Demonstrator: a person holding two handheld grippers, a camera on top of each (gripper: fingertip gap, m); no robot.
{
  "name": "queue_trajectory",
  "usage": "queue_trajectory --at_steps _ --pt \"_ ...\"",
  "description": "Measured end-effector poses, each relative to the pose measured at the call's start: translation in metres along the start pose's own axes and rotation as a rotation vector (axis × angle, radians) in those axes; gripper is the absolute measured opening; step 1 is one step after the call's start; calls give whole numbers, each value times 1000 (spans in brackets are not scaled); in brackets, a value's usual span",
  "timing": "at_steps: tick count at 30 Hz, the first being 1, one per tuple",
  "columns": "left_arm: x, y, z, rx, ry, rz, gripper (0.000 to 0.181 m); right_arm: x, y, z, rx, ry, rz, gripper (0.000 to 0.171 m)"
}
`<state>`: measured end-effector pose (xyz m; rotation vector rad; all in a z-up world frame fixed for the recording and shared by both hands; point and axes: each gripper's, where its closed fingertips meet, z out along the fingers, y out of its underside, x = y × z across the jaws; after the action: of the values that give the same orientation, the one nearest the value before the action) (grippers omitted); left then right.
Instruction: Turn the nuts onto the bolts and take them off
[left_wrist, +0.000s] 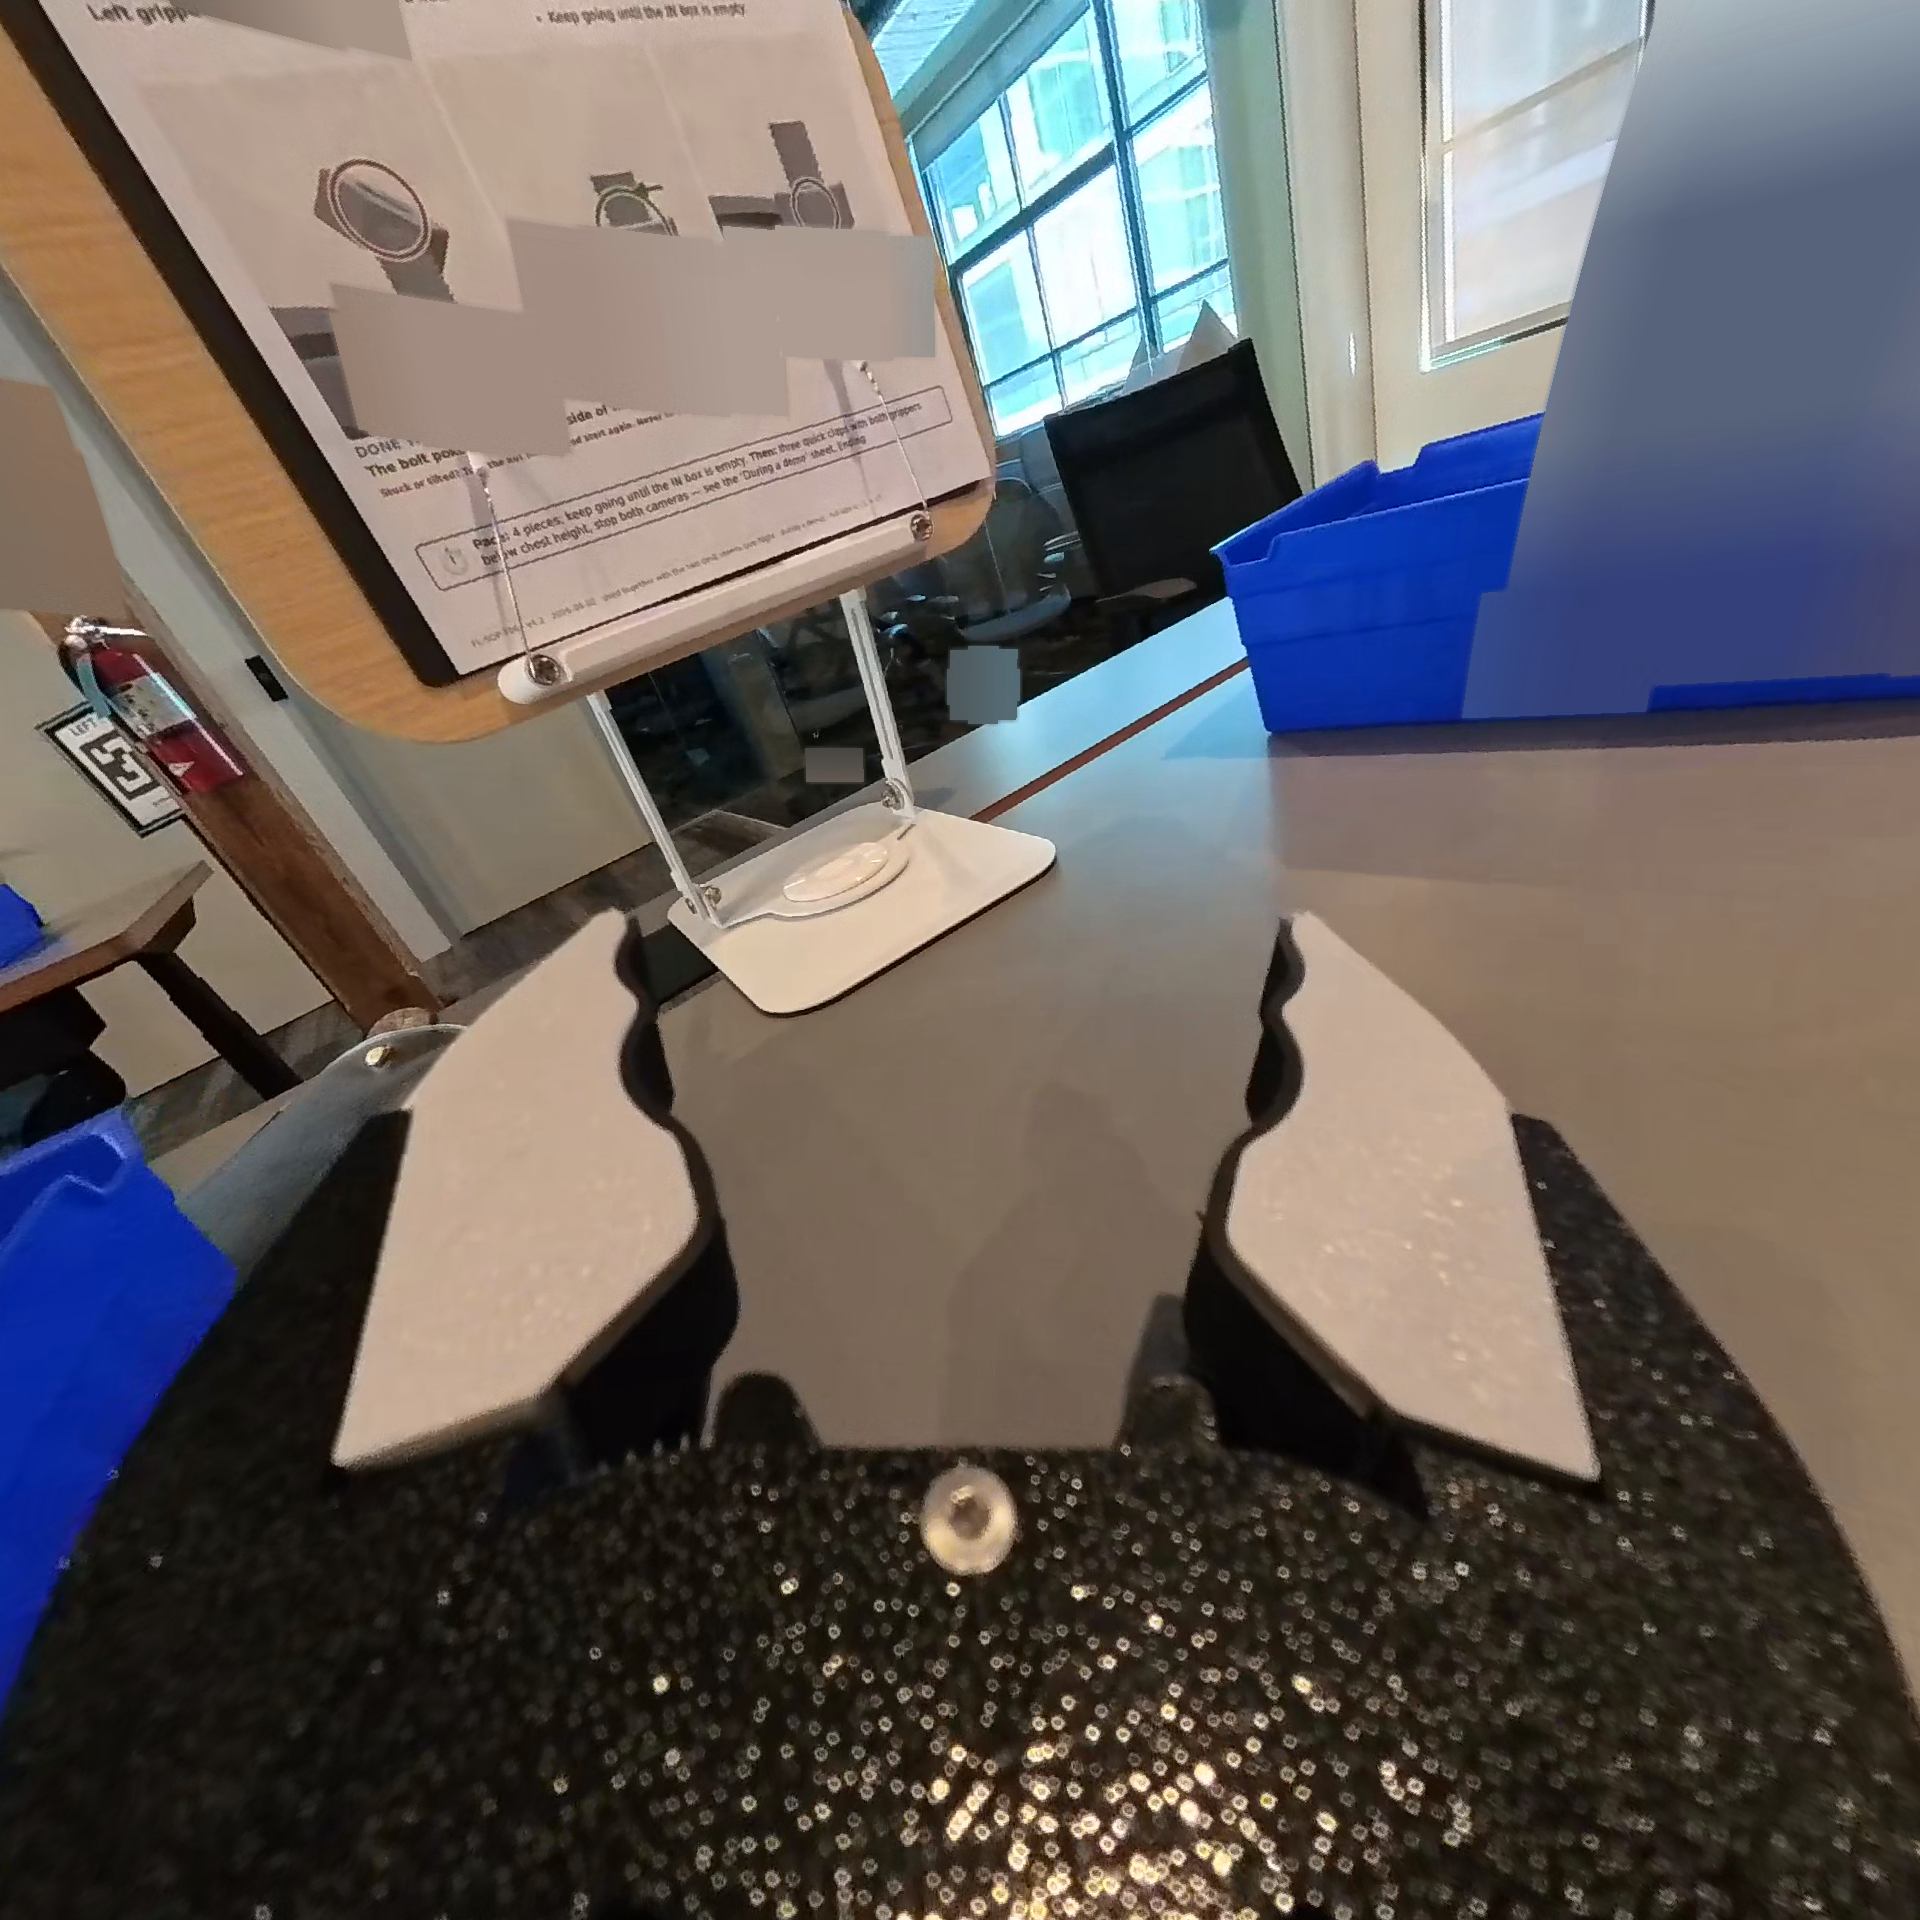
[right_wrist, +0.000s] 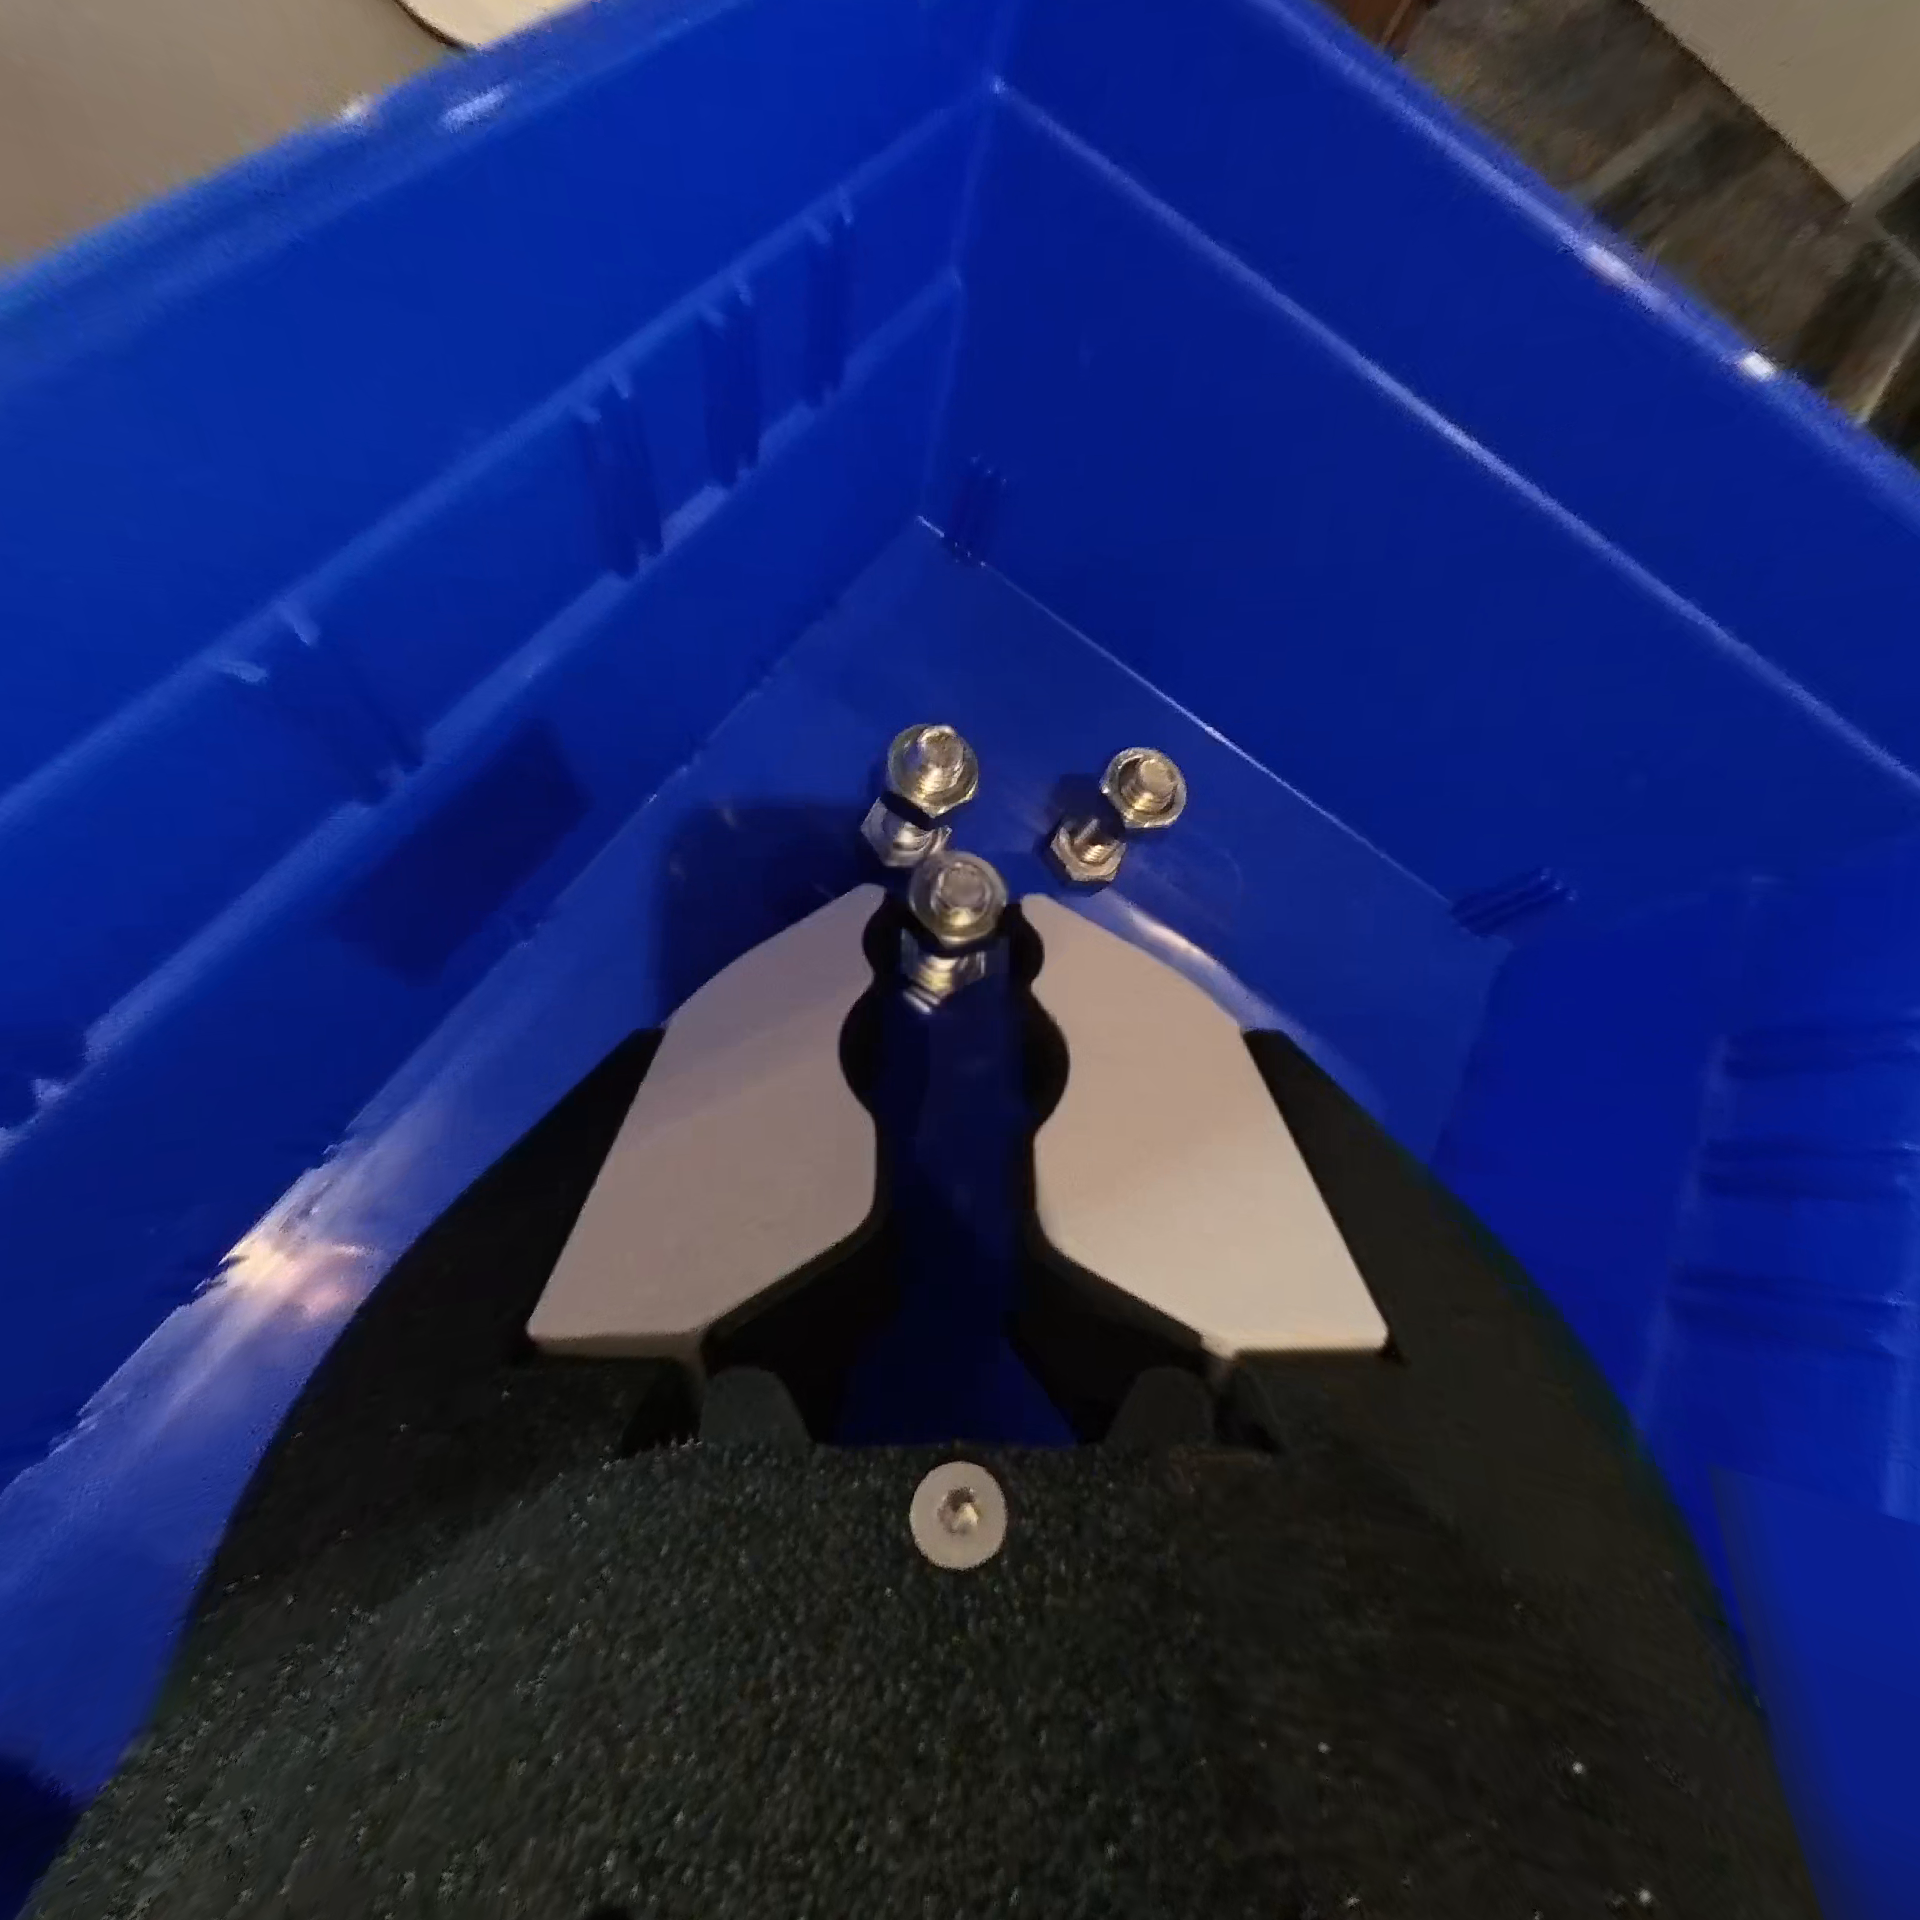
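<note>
Blue plastic bin (right_wrist: 1351, 520) has three small steel bolts with nuts in its corner. My right gripper (right_wrist: 951, 914) is down inside, fingers closing around the nearest bolt (right_wrist: 948, 920), can't tell if it's actually pinched. My left gripper (left_wrist: 961, 997) hangs spread wide, empty, over the grey tabletop (left_wrist: 1455, 935) by a white document stand (left_wrist: 862, 914).

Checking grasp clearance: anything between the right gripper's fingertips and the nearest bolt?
Nothing. In the right wrist view the right gripper already straddles the nearest bolt; only blue bin floor shows.
</note>
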<state>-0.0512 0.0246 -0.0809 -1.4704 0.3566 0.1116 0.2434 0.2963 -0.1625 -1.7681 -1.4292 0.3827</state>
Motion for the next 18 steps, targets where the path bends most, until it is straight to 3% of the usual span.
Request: queue_trajectory --at_steps 10,13,18 --pt "4 0 1 3 23 9 109 14 -23 -19 129 83 8 37" --pt "5 -2 1 14 27 6 109 30 -52 -59 208 190 -19 37" --pt "4 -5 2 35 30 -28 109 39 -138 -172 489 514 -138 48"
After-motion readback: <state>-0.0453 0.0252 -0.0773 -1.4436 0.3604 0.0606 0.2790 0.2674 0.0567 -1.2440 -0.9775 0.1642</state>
